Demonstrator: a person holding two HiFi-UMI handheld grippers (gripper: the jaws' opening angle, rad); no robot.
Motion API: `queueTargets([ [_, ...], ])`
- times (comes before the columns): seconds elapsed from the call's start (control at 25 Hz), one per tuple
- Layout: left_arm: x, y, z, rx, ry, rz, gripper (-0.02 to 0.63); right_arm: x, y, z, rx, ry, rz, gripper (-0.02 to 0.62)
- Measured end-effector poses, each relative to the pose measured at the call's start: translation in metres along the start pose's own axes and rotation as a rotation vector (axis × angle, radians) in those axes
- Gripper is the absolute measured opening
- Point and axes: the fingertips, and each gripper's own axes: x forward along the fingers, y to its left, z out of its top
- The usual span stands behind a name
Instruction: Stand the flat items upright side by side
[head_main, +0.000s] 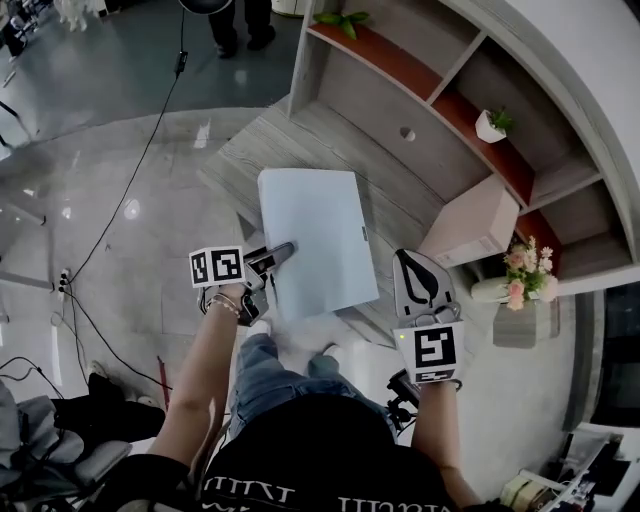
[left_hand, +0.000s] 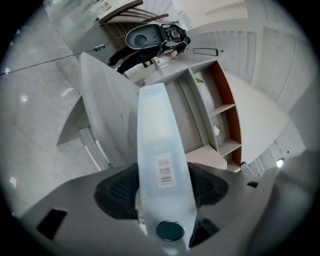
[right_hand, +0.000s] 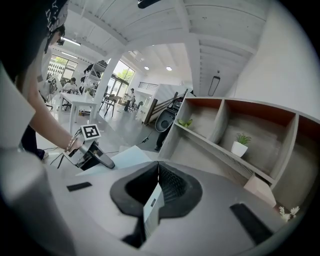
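Looking down, the box (head_main: 320, 235) is held before the shelf (head_main: 440, 90) by the left gripper (head_main: 283, 250). Left gripper view: its spine is pinched by the jaws and should be kept square while tipped upright. Right gripper view: the jaws of the right gripper (right_hand: 158, 167) are pressed together.

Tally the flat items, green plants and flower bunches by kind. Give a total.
Flat items: 2, blue case, beige case
Green plants: 2, potted plant, leafy sprig
Flower bunches: 1, pink flowers
Total: 5
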Motion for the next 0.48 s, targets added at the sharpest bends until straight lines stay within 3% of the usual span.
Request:
queueTargets([
  [0.24, 0.008, -0.041, 0.030, 0.165, -0.078, 0.008, 0.302, -0.008, -0.006, 0.004, 0.001, -0.018, -0.026, 0.015],
  [0.48, 0.011, -0.088, 0.058, 0.395, -0.184, 0.029, 0.301, -0.019, -0.010, 0.004, 0.018, -0.033, -0.060, 0.015],
])
